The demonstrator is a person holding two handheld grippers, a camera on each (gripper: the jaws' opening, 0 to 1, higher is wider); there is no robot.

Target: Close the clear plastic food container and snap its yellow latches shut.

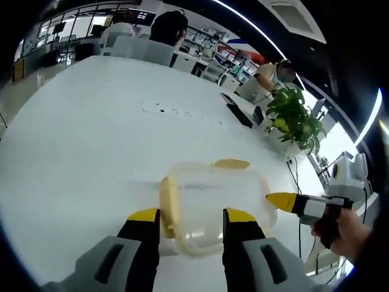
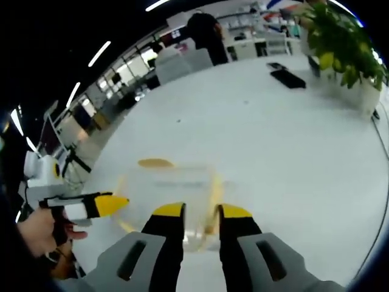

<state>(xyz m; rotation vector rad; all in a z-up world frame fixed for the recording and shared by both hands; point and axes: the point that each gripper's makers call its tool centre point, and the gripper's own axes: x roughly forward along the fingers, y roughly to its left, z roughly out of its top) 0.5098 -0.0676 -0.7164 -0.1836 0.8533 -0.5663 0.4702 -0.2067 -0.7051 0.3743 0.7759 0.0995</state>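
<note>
On the white table (image 1: 91, 140), both spread claws, left (image 1: 191, 214) and right (image 2: 202, 210), flank the unlabeled clear container (image 1: 213, 204).

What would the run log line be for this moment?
left tongs: open, straddling container corner | right tongs: open, at opposite side | lid: on | yellow latches: state unclear

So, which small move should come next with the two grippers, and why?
Probably ease the left gripper forward to press the yellow latch on the clear container. Its open jaws already straddle that end, and the right gripper sits at the opposite side, able to steady it. Whether the lid is fully seated is unclear.
</note>
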